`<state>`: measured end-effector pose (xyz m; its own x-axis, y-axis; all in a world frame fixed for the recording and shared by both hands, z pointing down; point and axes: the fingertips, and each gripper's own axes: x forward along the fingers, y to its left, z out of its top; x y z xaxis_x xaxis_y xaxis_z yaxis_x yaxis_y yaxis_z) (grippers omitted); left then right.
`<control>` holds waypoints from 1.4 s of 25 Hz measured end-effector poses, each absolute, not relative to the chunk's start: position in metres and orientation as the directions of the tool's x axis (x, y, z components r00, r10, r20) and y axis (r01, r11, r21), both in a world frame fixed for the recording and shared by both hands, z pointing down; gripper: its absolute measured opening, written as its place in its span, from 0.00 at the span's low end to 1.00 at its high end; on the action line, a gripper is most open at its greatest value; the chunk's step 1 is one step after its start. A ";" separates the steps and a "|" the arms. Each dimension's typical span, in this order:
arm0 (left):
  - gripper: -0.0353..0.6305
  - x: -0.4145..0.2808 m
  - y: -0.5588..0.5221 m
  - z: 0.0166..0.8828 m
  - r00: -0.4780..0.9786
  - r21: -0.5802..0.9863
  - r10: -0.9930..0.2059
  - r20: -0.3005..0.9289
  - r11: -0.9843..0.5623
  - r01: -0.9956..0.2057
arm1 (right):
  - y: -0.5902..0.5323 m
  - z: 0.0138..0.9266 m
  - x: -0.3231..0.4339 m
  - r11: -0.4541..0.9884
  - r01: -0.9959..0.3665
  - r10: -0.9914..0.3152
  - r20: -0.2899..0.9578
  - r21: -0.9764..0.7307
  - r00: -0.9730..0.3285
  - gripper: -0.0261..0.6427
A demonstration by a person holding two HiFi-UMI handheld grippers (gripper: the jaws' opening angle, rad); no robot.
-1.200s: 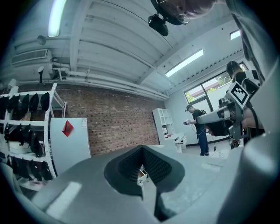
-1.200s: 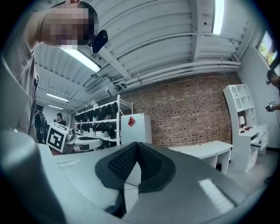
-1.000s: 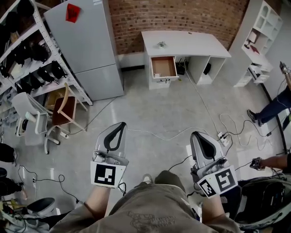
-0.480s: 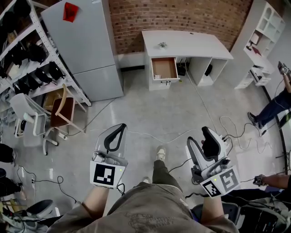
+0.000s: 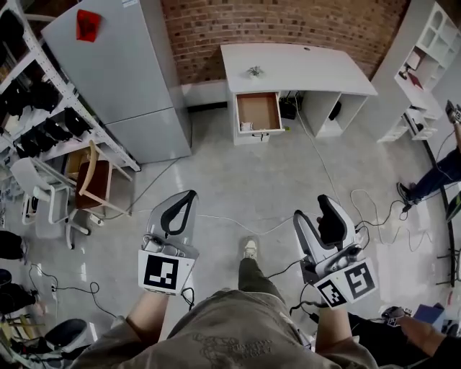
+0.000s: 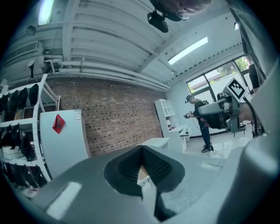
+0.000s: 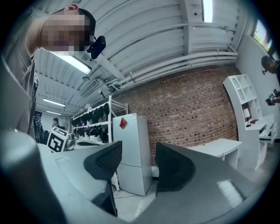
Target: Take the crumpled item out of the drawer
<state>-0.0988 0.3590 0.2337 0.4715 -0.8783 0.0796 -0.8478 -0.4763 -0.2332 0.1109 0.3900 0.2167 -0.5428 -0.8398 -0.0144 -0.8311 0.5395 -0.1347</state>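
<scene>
Brown-floored drawer (image 5: 259, 108) open under desk (image 5: 295, 66), 12 o'clock, well apart from both grippers | crumpled item (image 5: 246, 127) probably the pale speck at its front edge | left gripper (image 5: 189, 196) jaws together, empty | right gripper (image 5: 315, 211) jaws just opening, apart, nothing between, equally near

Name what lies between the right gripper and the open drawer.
Head view: bare grey floor with a trailing white cable. The right gripper has just been opening its jaws, empty.

workshop-lab: brick wall (image 5: 288, 21), metal shelving (image 5: 45, 92), white desk (image 5: 295, 68), loose cables (image 5: 369, 207) across floor (image 5: 238, 173)
</scene>
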 end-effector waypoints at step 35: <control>0.05 -0.013 0.067 0.253 0.447 -0.265 -0.883 0.142 -0.469 -0.842 | 0.087 0.274 0.181 0.577 -0.808 -0.798 0.131 -0.120 -0.589 0.43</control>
<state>-0.0125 0.0667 0.2529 0.4472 -0.8831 0.1422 -0.8424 -0.4692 -0.2648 0.1808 0.0875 0.2736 -0.5887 -0.7978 0.1305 -0.8081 0.5767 -0.1196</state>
